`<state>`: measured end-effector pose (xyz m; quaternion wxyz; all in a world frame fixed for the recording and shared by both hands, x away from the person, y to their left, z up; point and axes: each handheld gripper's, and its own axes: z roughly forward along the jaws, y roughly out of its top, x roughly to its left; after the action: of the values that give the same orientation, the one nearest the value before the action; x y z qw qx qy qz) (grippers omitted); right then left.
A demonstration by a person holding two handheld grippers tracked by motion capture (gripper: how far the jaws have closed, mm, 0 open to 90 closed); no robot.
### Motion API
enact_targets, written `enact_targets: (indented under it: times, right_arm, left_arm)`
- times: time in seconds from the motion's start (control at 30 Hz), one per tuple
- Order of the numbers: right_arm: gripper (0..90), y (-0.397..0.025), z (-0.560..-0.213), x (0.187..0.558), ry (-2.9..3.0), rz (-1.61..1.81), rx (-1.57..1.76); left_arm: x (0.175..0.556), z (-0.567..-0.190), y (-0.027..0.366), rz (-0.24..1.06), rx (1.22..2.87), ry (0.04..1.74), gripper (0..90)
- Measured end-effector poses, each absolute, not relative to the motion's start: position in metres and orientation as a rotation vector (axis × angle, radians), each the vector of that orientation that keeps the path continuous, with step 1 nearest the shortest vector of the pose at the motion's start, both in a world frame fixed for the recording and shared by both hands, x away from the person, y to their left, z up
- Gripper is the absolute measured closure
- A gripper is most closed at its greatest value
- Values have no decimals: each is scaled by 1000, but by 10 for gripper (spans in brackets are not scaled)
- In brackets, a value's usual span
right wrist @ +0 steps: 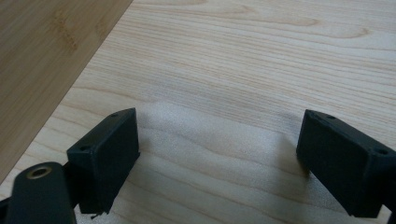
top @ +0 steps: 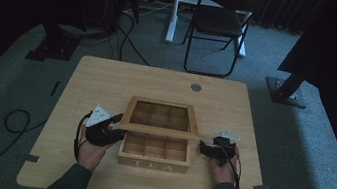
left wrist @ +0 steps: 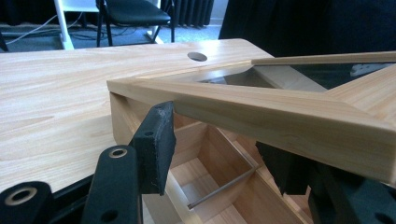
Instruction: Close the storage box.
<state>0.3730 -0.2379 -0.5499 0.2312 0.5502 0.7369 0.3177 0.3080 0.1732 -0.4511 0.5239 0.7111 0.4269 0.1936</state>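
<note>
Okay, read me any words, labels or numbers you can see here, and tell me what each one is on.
"TEA": pale capital letters on the front wall of the wooden tea box, seen in the high view.
No other writing can be read on the box's glass-paned lid, the table or either gripper.

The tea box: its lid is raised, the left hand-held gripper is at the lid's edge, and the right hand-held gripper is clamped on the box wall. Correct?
Not quite. The right hand-held gripper is open over bare table, as the right gripper view shows. The rest holds.
</note>
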Motion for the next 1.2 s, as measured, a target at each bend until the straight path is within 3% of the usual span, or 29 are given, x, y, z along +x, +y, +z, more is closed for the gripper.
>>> enact_targets:
  times: [1.2]
  right_arm:
    - [125, -238, -550, 373, 2027, 873, 1512]
  left_arm:
    - [301, -464, 174, 457, 1723, 1031, 464]
